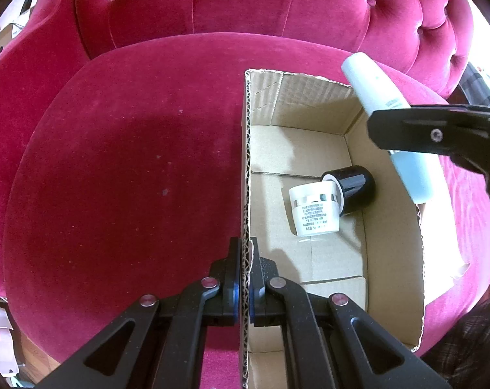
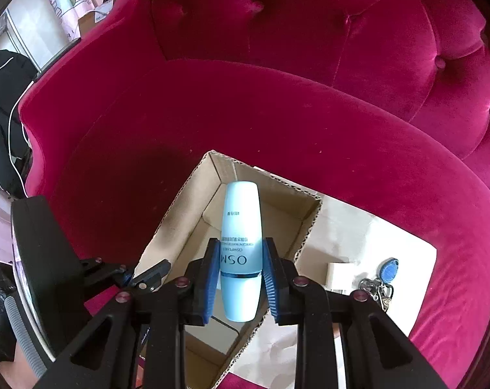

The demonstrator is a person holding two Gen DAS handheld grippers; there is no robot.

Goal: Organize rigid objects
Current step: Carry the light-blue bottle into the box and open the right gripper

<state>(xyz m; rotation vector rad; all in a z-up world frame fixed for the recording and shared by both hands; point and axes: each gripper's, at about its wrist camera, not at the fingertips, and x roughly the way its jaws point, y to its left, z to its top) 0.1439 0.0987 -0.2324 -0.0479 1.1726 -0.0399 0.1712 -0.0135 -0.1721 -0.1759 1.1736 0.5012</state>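
One pale-blue bottle (image 2: 241,253), rigid, smooth, likely slippery, is clamped mid-body by the right gripper (image 2: 241,259) above the cardboard box (image 1: 390,227); left gripper (image 1: 244,278) pinches the box's wall.

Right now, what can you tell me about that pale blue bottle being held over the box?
The pale blue bottle is a smooth, glossy, bullet-shaped container that looks like plastic, with a paler lower section set off by a dark band and printed lettering reading "OSM". The right gripper clamps it at mid-body between its blue ribbed fingers. It hangs tilted above the open cardboard box, touching only those fingers.
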